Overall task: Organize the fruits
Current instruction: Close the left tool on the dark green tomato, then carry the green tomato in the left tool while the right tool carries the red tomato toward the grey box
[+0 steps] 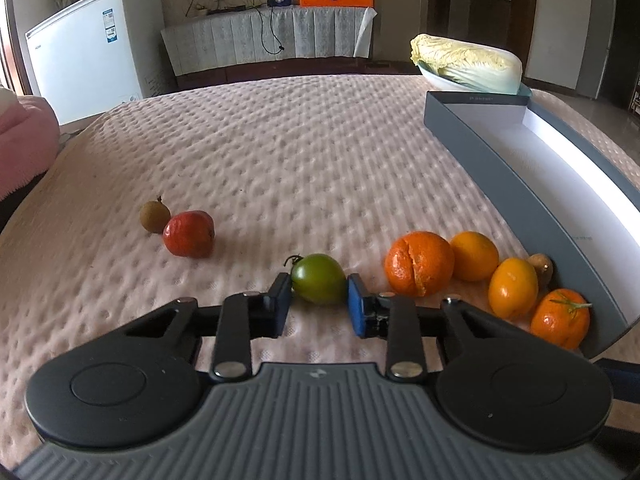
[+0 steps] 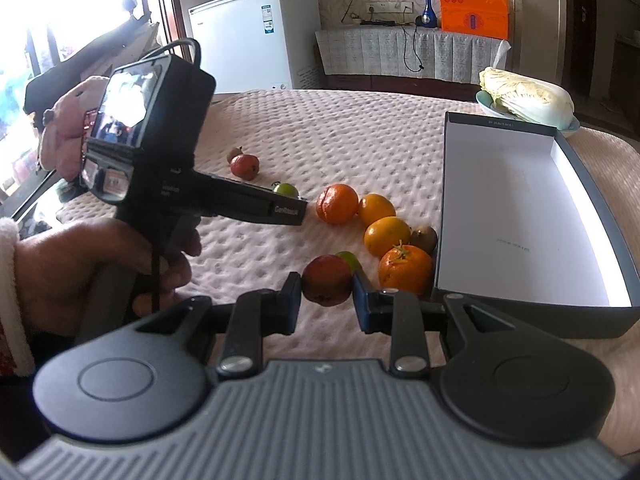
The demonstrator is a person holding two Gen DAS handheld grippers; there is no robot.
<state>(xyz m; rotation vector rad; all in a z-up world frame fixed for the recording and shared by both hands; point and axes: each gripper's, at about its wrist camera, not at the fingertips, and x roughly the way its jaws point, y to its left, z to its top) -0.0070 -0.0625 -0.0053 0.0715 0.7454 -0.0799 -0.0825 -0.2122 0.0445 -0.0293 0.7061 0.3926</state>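
Note:
In the left wrist view my left gripper [image 1: 319, 294] is shut on a green tomato [image 1: 318, 284] low over the pink quilted table. In the right wrist view my right gripper [image 2: 327, 288] is shut on a dark red fruit [image 2: 326, 280], with a small green fruit [image 2: 349, 259] just behind it. A split orange [image 1: 419, 269], two yellow-orange fruits [image 1: 475, 255] [image 1: 513, 288], a tangerine [image 1: 560, 318] and a brown kiwi [image 1: 541, 265] lie beside the empty grey box [image 2: 516, 216]. A red fruit [image 1: 188, 234] and a brown longan [image 1: 154, 217] lie to the left.
A napa cabbage [image 1: 468, 62] in a bowl stands behind the box at the table's far right. The left gripper's body and the hand holding it [image 2: 160, 184] fill the left of the right wrist view. A white freezer [image 1: 92, 56] stands beyond the table.

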